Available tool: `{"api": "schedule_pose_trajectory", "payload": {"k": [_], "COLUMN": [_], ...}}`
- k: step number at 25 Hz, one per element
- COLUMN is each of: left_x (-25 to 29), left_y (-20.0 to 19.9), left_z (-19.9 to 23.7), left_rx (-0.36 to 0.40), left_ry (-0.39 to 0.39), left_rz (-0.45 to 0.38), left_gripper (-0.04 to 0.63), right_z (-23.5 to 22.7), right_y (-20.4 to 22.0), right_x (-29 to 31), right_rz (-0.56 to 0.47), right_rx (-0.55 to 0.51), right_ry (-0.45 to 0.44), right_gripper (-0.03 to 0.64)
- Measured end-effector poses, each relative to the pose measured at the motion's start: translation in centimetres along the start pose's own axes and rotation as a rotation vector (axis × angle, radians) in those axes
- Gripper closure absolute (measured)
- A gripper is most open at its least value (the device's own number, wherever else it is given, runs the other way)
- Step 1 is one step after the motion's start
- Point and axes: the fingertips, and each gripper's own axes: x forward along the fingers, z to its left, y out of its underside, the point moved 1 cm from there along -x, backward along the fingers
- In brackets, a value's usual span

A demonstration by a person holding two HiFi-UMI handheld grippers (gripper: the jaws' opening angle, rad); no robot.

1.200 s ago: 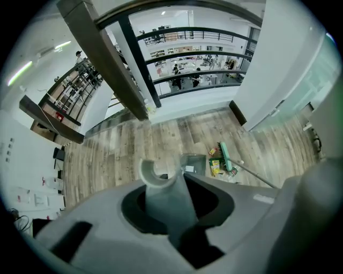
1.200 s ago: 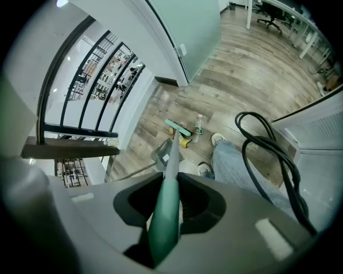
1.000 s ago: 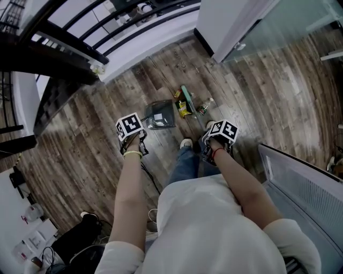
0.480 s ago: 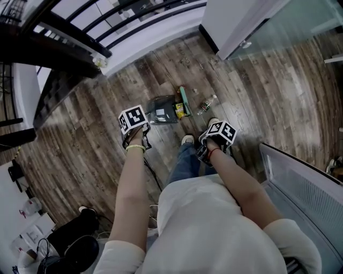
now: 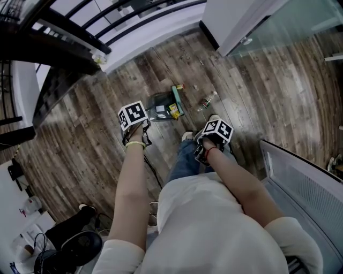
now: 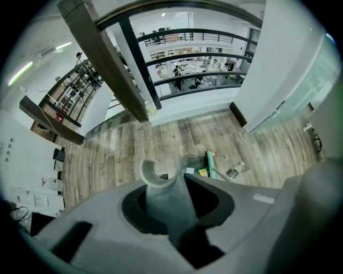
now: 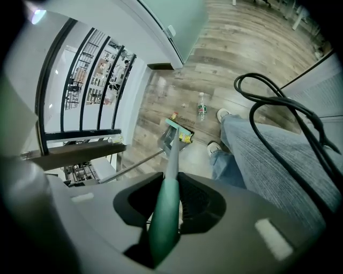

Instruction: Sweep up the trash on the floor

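Broom (image 5: 177, 100) nearer left tool's (image 5: 134, 133) dustpan (image 5: 158, 110)

Left claw (image 6: 166, 204), right claw (image 7: 164, 207) clamped

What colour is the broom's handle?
Green; the broom handle shows best in the right gripper view.

A worn, grey-brown wood-plank floor (image 5: 268, 96) fills the room. Along its far edge a black railing (image 5: 134, 13) of horizontal bars stands above a pale ledge (image 5: 155, 37), with a bright atrium beyond. A dark slanted beam (image 5: 53, 37) crosses the upper left. At upper right, a white wall (image 5: 230, 21) meets a frosted glass panel (image 5: 289, 27).
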Motion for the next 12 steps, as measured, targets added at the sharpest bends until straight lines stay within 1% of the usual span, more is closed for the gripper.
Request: {"api": "schedule_pose_trajectory", "payload": {"k": [12], "left_x": [-0.1], "left_y": [0.4], "left_z": [-0.2], "left_rx": [0.001], "left_ry": [-0.002], "left_rz": [-0.005], "left_gripper": [0.502], "right_z": [1.7], "right_y": [1.2], "right_x": [0.5], "right_rz": [0.042], "right_rx": [-0.044], "right_ry": [-0.045], "right_gripper": [0.522]}}
